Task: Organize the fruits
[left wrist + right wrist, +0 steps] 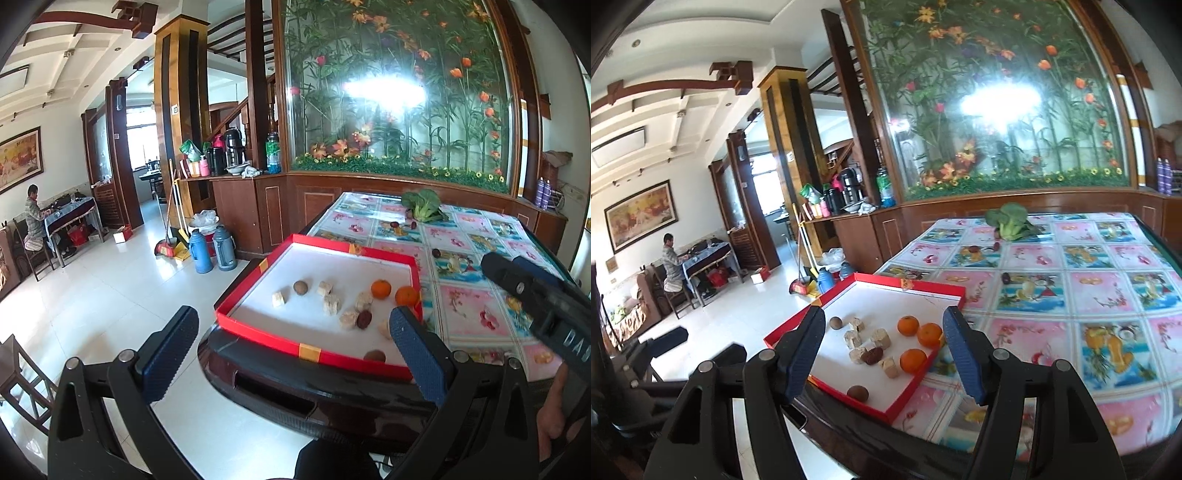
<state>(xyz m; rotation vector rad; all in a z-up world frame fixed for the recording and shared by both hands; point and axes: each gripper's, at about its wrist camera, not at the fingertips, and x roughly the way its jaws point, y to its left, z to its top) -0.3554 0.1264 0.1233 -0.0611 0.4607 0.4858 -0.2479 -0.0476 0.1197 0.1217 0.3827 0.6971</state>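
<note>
Plainly, from the left wrist: the left gripper (295, 354) stands wide and empty before the tray (258, 325), which overhangs the table's (480, 306) near corner — a nudge could tip it. Two oranges (380, 288) lie by the tray's right edge.

From the right wrist: the right gripper (884, 354) is half-open, empty — oranges (913, 360) just ahead, loose dates (1005, 277) mid-table beyond.

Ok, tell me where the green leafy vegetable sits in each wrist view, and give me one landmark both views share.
Left wrist view: the green leafy vegetable lies upper right of centre, at the far end of the flowered tablecloth.
Right wrist view: the green leafy vegetable is above centre, slightly right, again at the cloth's far edge.
Shared landmark: the red tray at the table's near corner, with oranges inside.
</note>
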